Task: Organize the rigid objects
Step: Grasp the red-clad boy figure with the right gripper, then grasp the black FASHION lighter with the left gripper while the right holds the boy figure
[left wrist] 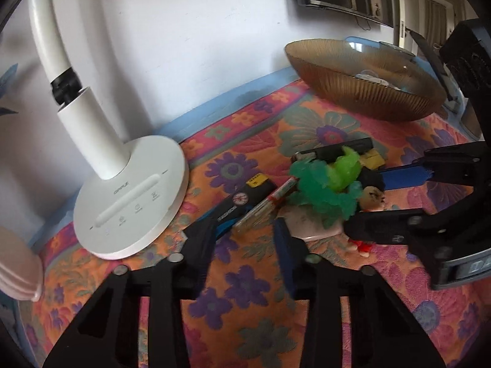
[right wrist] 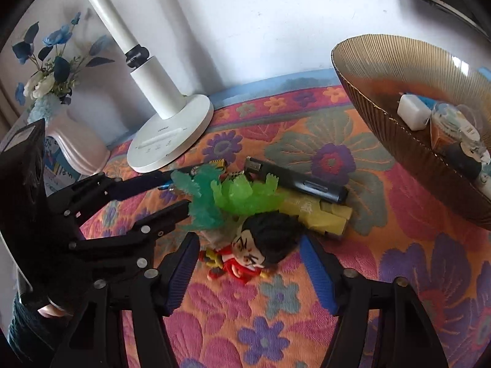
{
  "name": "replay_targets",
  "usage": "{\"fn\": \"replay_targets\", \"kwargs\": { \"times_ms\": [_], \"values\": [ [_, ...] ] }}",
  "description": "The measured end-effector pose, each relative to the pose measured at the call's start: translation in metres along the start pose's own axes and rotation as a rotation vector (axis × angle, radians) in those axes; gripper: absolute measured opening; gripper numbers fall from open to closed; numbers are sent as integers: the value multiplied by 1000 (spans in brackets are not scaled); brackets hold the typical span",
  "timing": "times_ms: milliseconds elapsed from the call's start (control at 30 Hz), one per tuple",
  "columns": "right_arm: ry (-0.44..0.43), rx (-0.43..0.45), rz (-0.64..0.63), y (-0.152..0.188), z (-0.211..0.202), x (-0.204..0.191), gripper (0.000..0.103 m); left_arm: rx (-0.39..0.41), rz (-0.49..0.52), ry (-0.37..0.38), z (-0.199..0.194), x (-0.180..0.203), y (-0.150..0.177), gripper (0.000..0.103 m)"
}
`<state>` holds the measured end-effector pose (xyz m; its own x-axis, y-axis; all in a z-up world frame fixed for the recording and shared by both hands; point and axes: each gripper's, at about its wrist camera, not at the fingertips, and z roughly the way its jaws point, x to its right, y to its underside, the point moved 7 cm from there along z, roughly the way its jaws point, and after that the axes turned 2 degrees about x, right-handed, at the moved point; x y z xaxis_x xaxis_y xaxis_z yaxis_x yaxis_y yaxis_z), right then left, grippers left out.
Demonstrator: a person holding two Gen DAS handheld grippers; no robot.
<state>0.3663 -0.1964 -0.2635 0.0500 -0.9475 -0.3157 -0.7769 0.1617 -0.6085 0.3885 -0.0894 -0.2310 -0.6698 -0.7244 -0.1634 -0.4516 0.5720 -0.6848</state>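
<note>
Right gripper (right wrist: 248,260) wide open (straddling doll (right wrist: 260,245)).

green dinosaur (right wrist: 233,196), floral cloth (right wrist: 337,306), amber bowl (right wrist: 399,70)

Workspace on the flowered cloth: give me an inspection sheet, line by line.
Surface: flowered cloth, bright floral pattern.
Job's things: green figure, red doll, black pen-like stick and yellow block piled together; ribbed bowl already holds small items.
Clutter: lamp base, flower vase.
Grippers: left tool open; right tool open around the doll.
Cables: nothing seen.
Surroundings: white wall.
</note>
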Motion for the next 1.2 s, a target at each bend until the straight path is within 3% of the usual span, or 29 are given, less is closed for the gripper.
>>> {"fn": "replay_targets", "kwargs": {
  "times_ms": [133,233,467,733,867,933,967,1000,1133,1200],
  "values": [
    [33,18,-31,-1,0,-4,58,7,46,-5,0,12,-4,13],
    [18,23,-25,-1,-4,-3,58,8,18,25,-3,15,-4,11],
    [-5,47,-22,8,-33,-2,58,55,-183,126,-47,15,0,10],
    [-48,67,-27,28,-77,-10,58,94,-334,219,-110,28,28,10],
    [-70,69,-48,46,-95,-13,58,83,-361,212,-129,38,49,10],
    [-76,67,-59,55,-98,-12,58,53,-360,181,-126,38,57,13],
    [-75,66,-64,58,-99,-10,58,41,-365,169,-123,37,58,26],
    [-70,60,-65,61,-98,-9,58,21,-385,147,-118,33,59,32],
    [-62,44,-62,66,-97,-2,58,30,-429,129,-107,13,49,34],
    [-54,38,-73,65,-94,0,58,19,-407,83,-96,0,41,43]
  ]
}}
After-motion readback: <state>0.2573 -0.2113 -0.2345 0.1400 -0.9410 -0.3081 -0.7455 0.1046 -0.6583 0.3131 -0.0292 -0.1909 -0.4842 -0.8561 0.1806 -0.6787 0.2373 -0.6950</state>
